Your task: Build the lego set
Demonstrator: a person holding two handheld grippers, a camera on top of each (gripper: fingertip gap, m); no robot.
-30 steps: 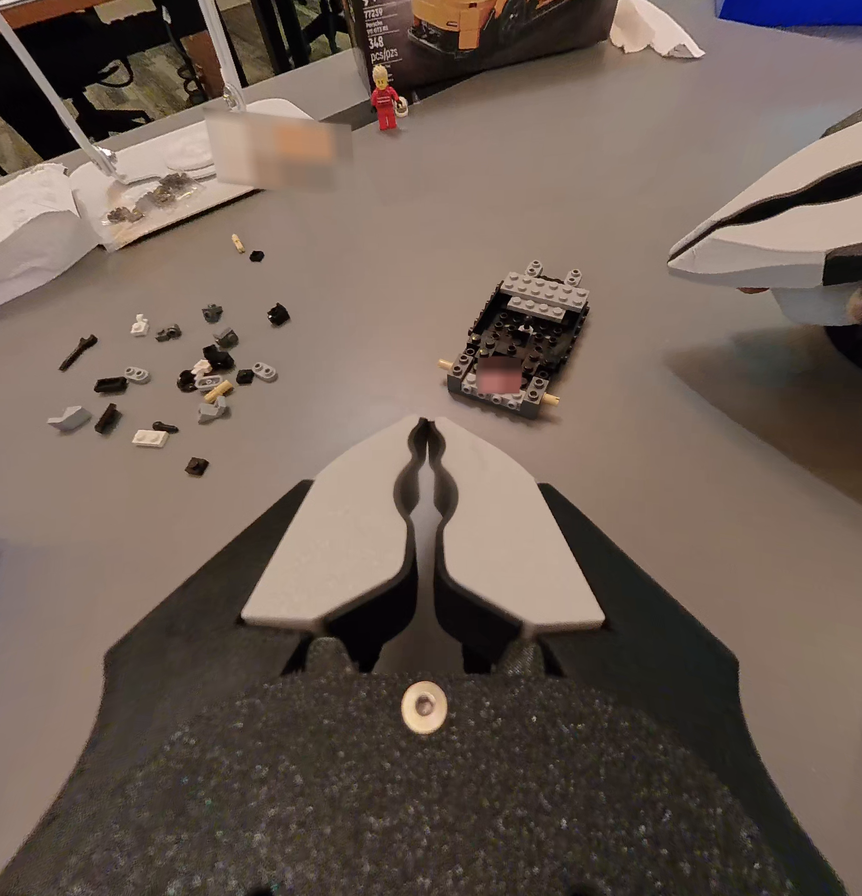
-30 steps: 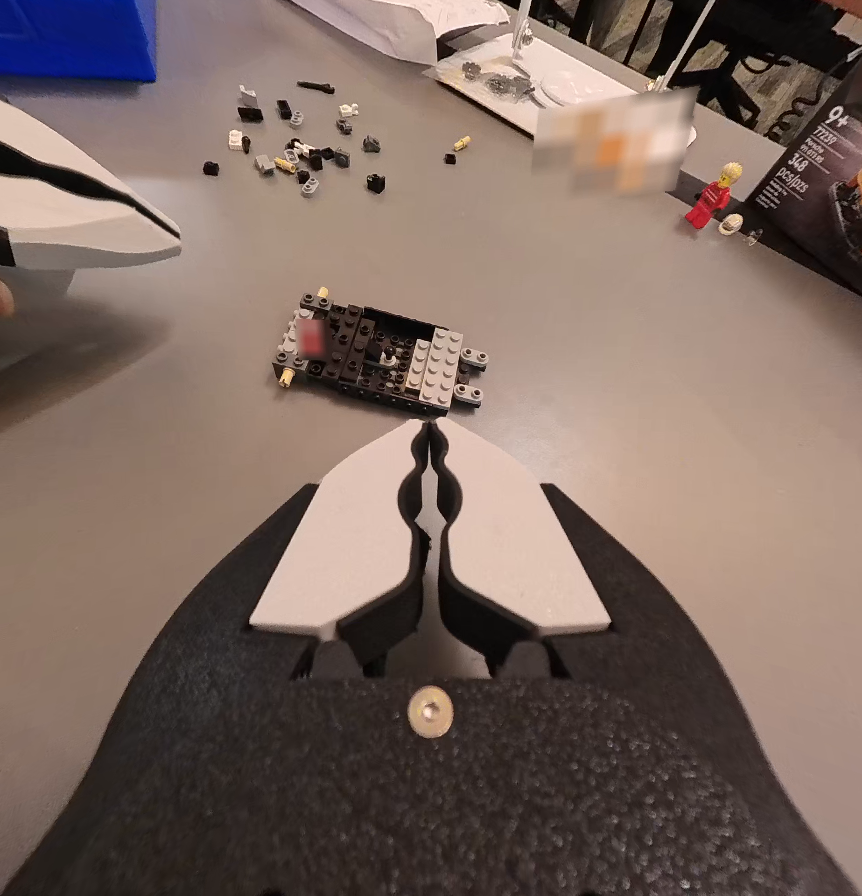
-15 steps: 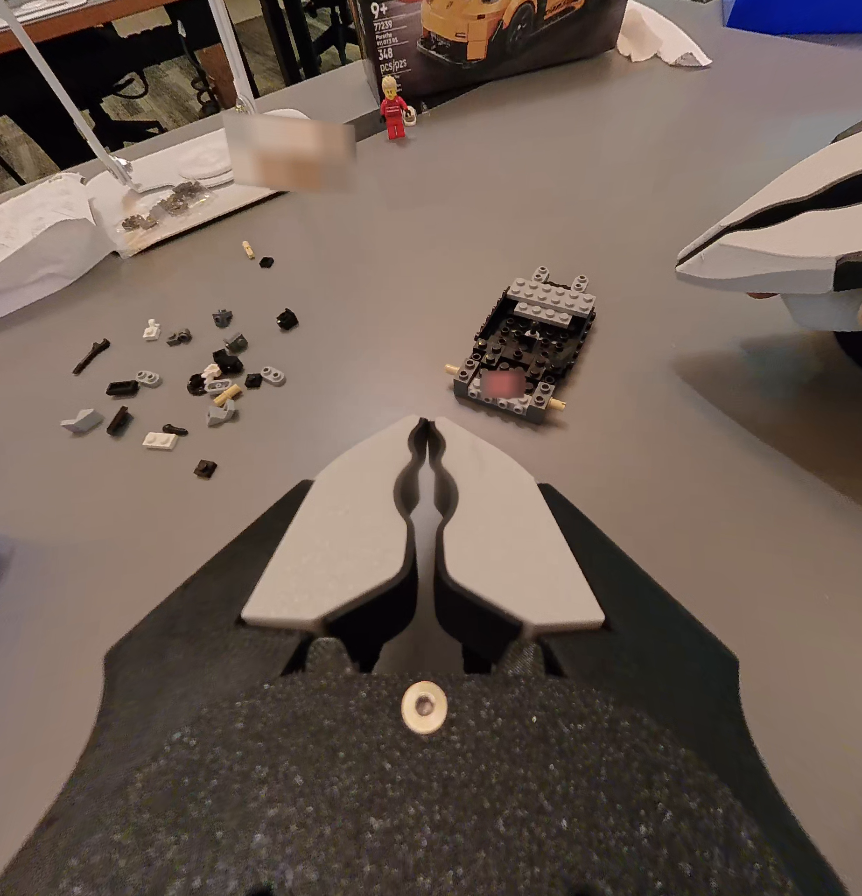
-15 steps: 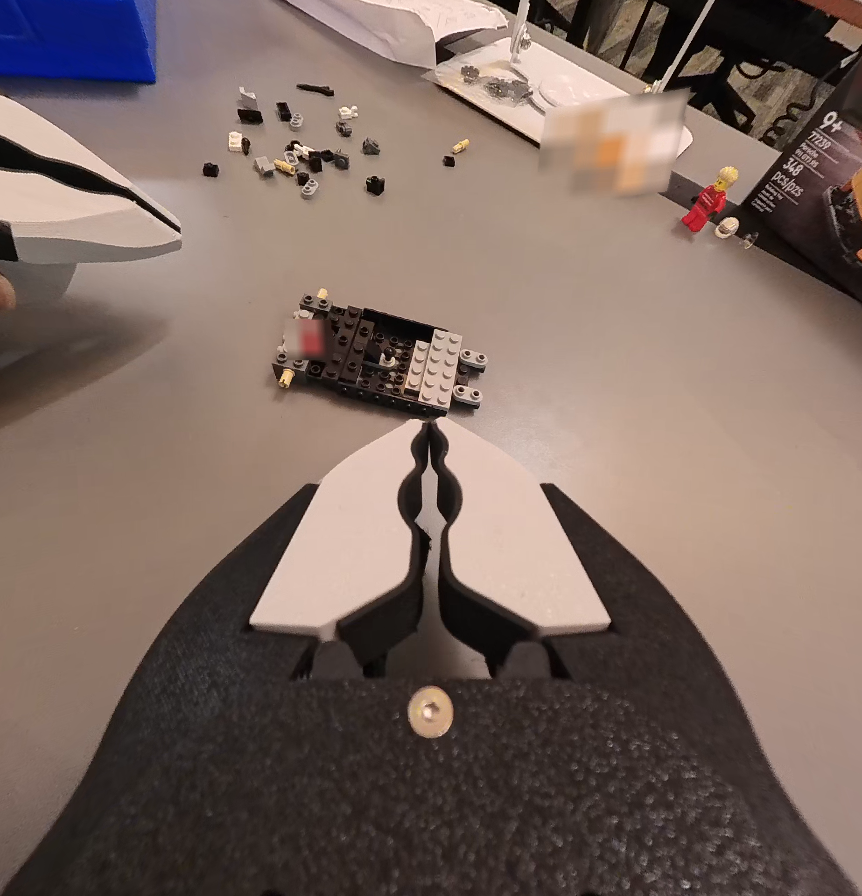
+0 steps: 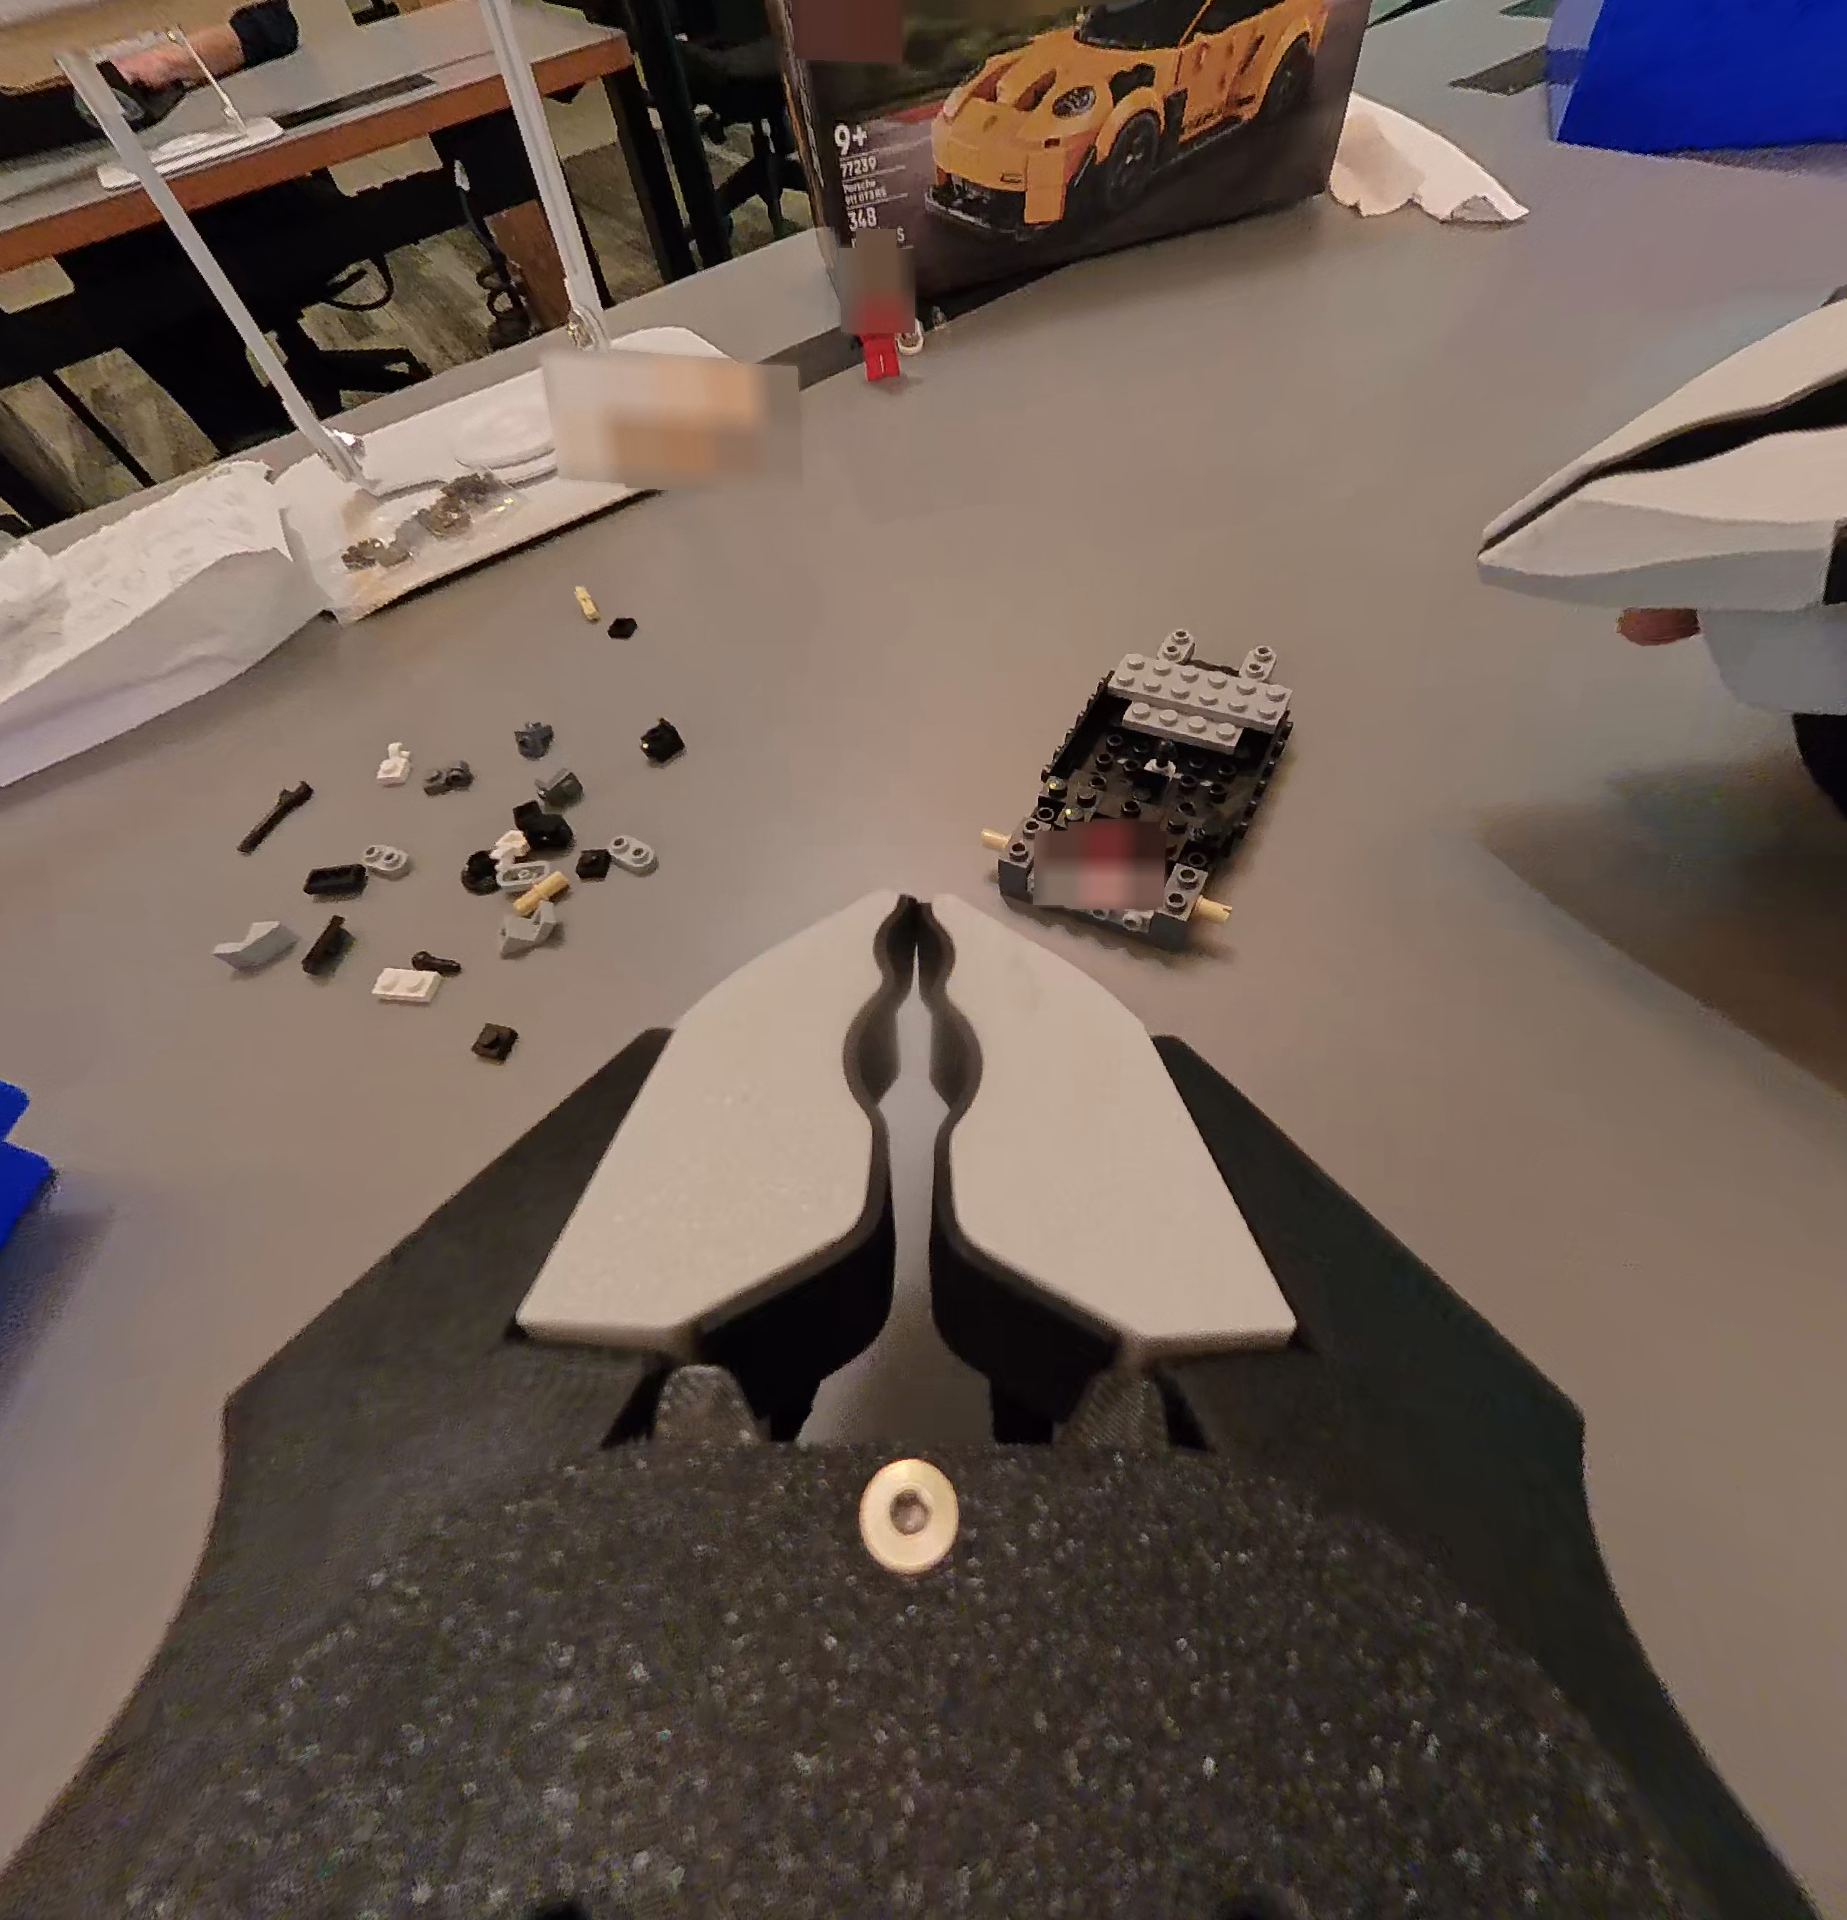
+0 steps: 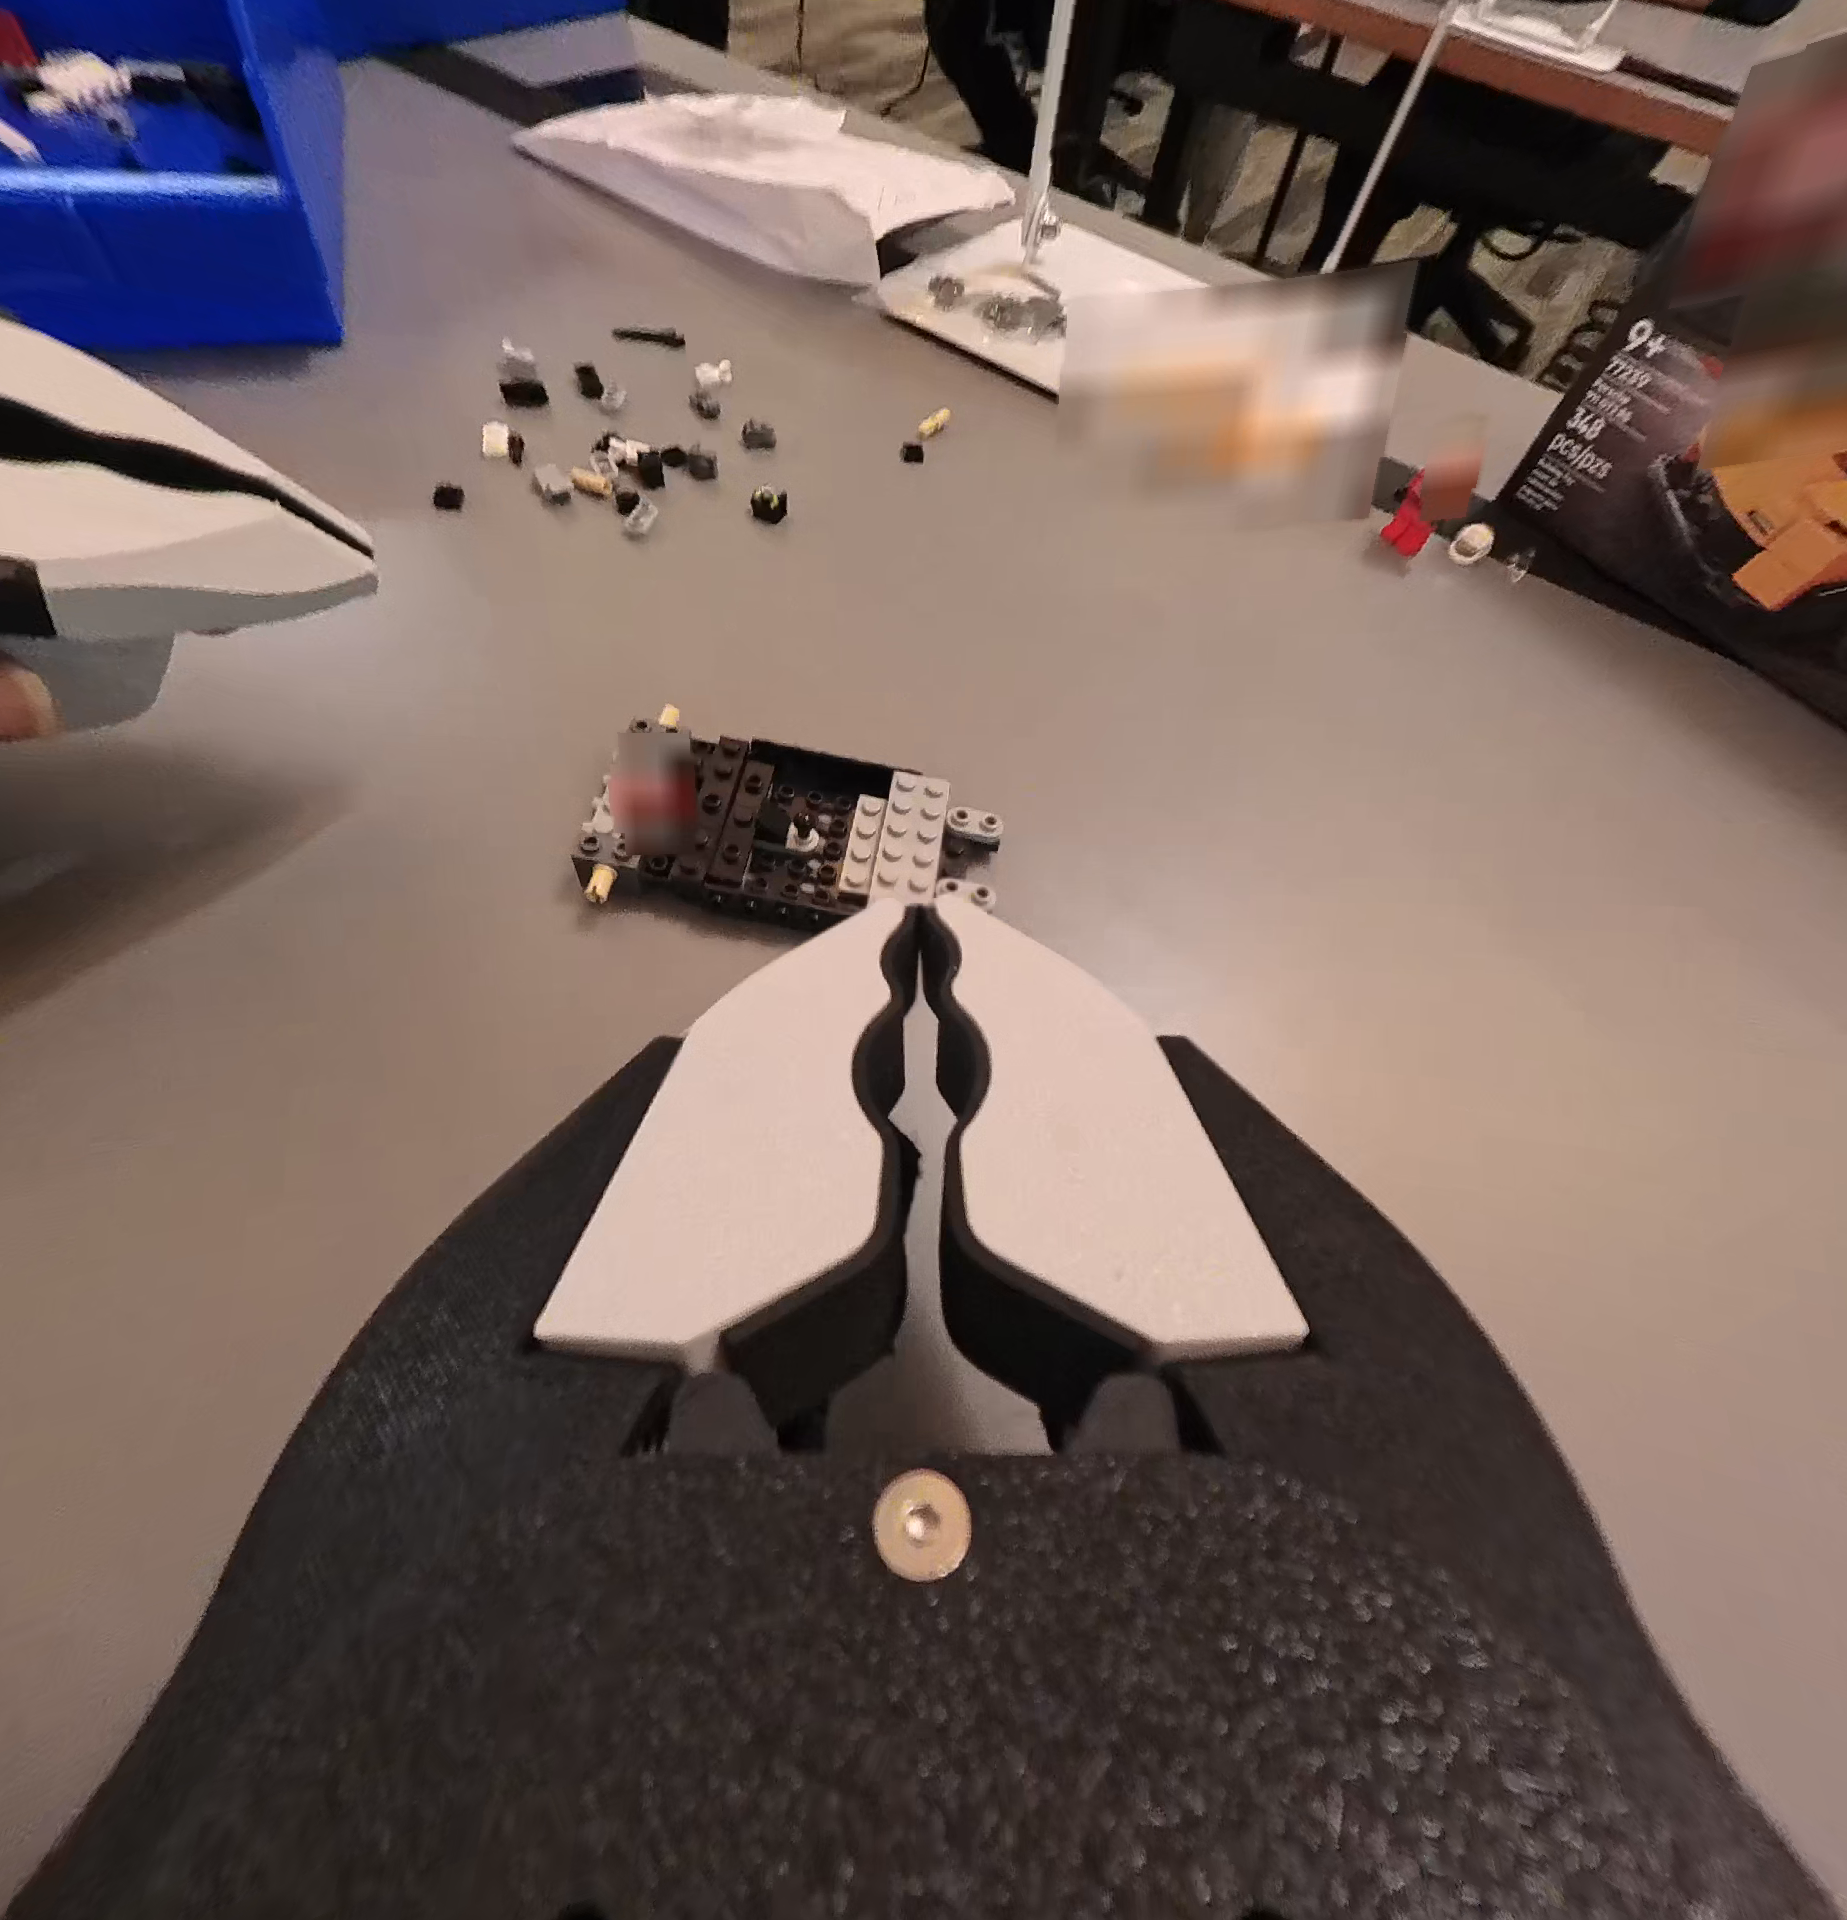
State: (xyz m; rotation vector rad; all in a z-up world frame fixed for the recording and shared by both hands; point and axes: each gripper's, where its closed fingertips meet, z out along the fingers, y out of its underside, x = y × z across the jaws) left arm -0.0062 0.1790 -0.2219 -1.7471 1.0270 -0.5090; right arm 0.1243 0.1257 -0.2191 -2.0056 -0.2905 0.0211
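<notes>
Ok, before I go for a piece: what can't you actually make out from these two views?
- Car base: a mosaic patch covers its near end in the left wrist view; the right tongs overlap its near edge in the right wrist view.
- Loose pieces: too small to tell their exact shapes in either view.
- Minifigure: its upper half is blurred over.
- Blue bin: cut by the frame edge, contents blurred.
- Left tongs: shut, apparently empty.
</notes>
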